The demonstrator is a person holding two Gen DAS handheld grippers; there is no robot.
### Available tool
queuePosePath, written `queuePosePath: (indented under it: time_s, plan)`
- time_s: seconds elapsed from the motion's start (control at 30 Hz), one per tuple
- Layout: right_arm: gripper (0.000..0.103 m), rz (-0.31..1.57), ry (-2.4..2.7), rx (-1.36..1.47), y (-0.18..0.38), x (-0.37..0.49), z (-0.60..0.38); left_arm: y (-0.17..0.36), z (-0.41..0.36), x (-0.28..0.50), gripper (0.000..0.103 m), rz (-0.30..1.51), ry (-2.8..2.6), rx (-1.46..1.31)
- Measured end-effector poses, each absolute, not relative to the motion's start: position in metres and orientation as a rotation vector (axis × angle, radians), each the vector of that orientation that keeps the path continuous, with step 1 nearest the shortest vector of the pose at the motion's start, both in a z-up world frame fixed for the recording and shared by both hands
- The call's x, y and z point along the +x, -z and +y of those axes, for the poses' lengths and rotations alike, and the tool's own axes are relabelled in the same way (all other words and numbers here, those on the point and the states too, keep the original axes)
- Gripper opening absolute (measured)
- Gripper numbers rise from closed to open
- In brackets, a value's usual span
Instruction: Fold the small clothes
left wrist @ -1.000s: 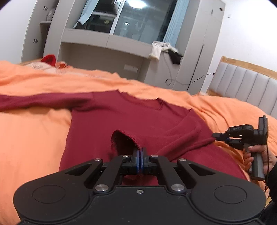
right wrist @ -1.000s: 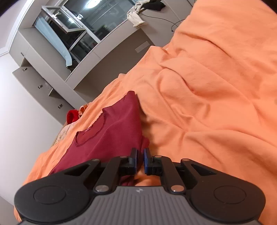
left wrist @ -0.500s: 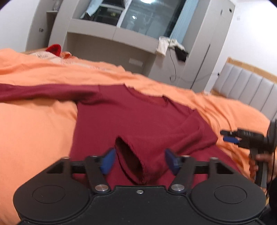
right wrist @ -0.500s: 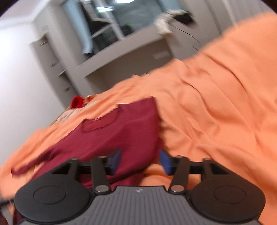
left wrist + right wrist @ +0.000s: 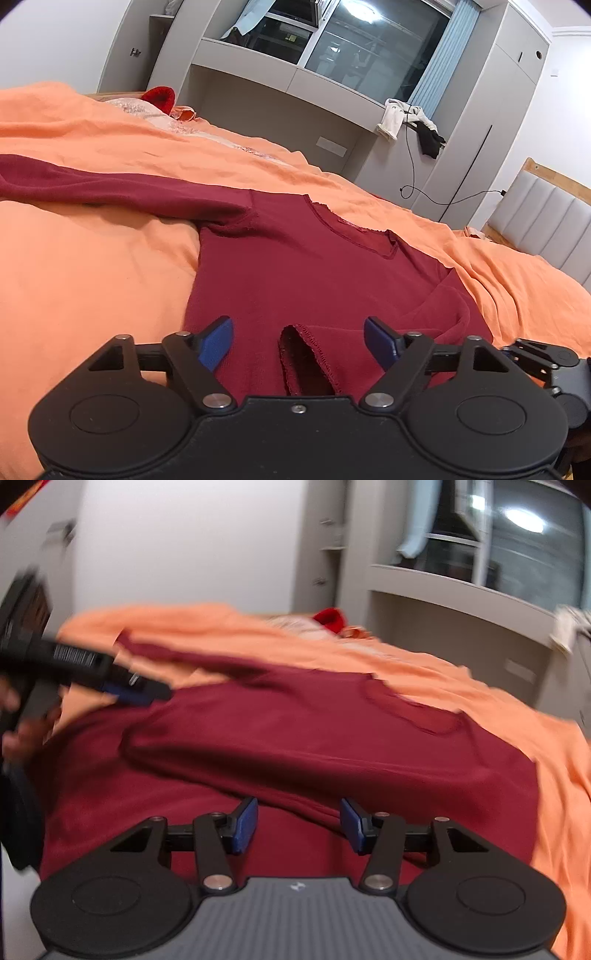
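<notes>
A dark red long-sleeved top (image 5: 314,266) lies flat on the orange bedspread (image 5: 92,277). One sleeve (image 5: 110,188) stretches out to the left. The other sleeve is folded across the body, and its cuff (image 5: 306,354) lies between the pads of my left gripper (image 5: 299,341), untouched by them. That gripper's jaws are opening. My right gripper (image 5: 299,823) hovers over the top (image 5: 332,738) in a blurred view, its jaws closing with nothing pinched between them. It also shows at the right edge of the left wrist view as the right gripper (image 5: 543,360). The right wrist view shows the left gripper (image 5: 147,694) at its left.
Grey built-in cabinets with a window (image 5: 295,85) stand beyond the bed. A padded headboard (image 5: 546,218) is at the right. A red item (image 5: 159,98) and pale cloth lie at the bed's far side. A person's hand (image 5: 22,731) holds the left gripper's handle.
My left gripper opened and let go of the cuff, which now rests on the top. My right gripper opened, released the top's edge, rolled upright and swung over the garment.
</notes>
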State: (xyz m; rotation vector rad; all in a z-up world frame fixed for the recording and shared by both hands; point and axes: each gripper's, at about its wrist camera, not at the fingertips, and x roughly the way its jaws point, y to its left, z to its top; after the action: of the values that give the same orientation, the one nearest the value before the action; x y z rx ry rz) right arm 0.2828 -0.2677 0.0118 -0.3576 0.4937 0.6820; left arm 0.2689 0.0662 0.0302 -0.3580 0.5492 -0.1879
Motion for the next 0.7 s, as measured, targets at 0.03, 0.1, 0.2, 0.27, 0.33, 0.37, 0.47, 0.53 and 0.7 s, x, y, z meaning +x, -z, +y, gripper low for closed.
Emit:
queuePosePath:
  time_s: [0.03, 0.1, 0.2, 0.27, 0.33, 0.37, 0.47, 0.53, 0.7]
  plan:
    - [0.052, 0.499, -0.693, -0.389, -0.010, 0.283, -0.260, -0.030, 0.066, 0.269, 0.081, 0.549, 0.185, -0.355]
    - [0.052, 0.489, -0.690, -0.445, -0.007, 0.283, -0.247, -0.029, 0.067, 0.269, 0.083, 0.550, 0.180, -0.356]
    - [0.052, 0.467, -0.694, -0.510, -0.004, 0.284, -0.231, -0.029, 0.068, 0.268, 0.086, 0.549, 0.177, -0.359]
    - [0.052, 0.480, -0.704, -0.532, 0.000, 0.288, -0.224, -0.029, 0.068, 0.267, 0.089, 0.548, 0.179, -0.363]
    - [0.041, 0.492, -0.714, -0.521, 0.005, 0.290, -0.222, -0.030, 0.068, 0.266, 0.094, 0.544, 0.184, -0.361]
    - [0.031, 0.492, -0.725, -0.515, 0.006, 0.290, -0.222, -0.030, 0.067, 0.266, 0.095, 0.541, 0.185, -0.358]
    - [0.005, 0.422, -0.706, -0.559, 0.005, 0.277, -0.221, -0.030, 0.068, 0.265, 0.098, 0.535, 0.184, -0.357]
    - [0.005, 0.388, -0.704, -0.579, 0.002, 0.264, -0.225, -0.031, 0.069, 0.265, 0.099, 0.533, 0.181, -0.363]
    - [0.005, 0.390, -0.759, -0.688, 0.004, 0.232, -0.239, -0.032, 0.073, 0.264, 0.101, 0.526, 0.183, -0.391]
